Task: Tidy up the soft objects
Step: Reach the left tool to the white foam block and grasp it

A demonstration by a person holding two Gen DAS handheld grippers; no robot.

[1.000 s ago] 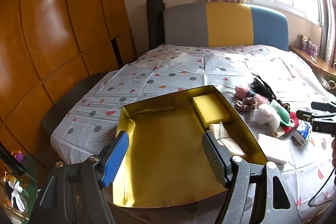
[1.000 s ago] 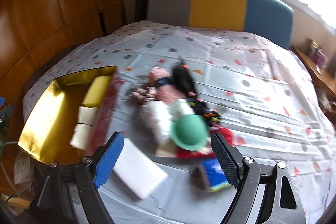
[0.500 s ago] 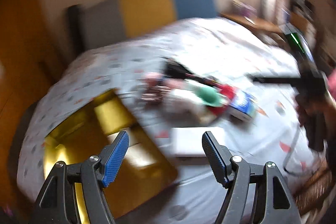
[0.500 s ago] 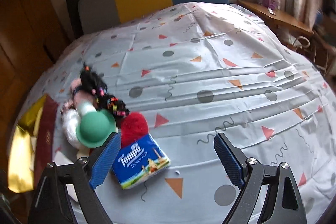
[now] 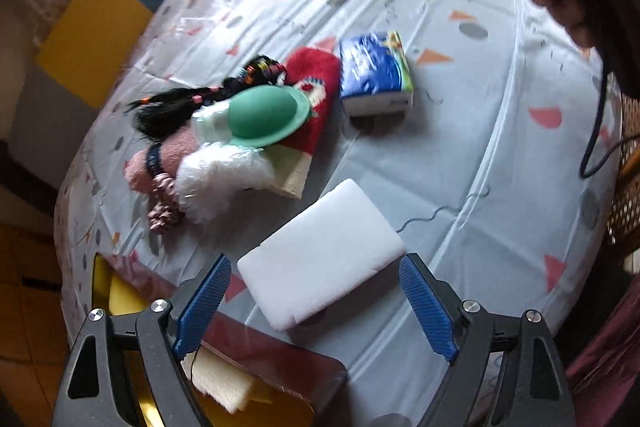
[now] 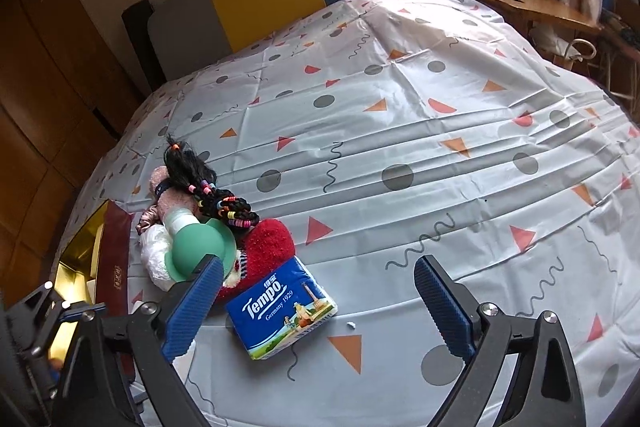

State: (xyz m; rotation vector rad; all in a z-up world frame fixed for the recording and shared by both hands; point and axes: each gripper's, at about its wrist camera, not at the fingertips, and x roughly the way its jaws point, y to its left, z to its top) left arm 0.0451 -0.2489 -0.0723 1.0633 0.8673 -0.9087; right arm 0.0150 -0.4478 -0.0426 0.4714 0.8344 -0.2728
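1. On the bed, just ahead of my left gripper, lies the white foam block, flat on the patterned sheet and turned at a slant to my fingers. My jaws stand wide apart and hold nothing; the block sits between their tips, touching neither as far as I can tell.
2. My right gripper is spread just as wide and is empty too, hovering above the tissue pack.
3. I judge the step in hand to be taking the foam block for the gold tray, whose dark red rim shows just below my left fingers. To do it well I would turn my wrist so the pads meet the block's long sides squarely, come down low, and close gently, since foam like this should give under pressure.
4. The block looks plain, clean and thick, with rounded corners.
5. Beyond it, the remaining soft things lie heaped: a green dome-shaped piece, a red fluffy item, a white fuzzy one, something pink and a black braided hairpiece.
6. Inside the tray, a pale sponge shows under my left finger.
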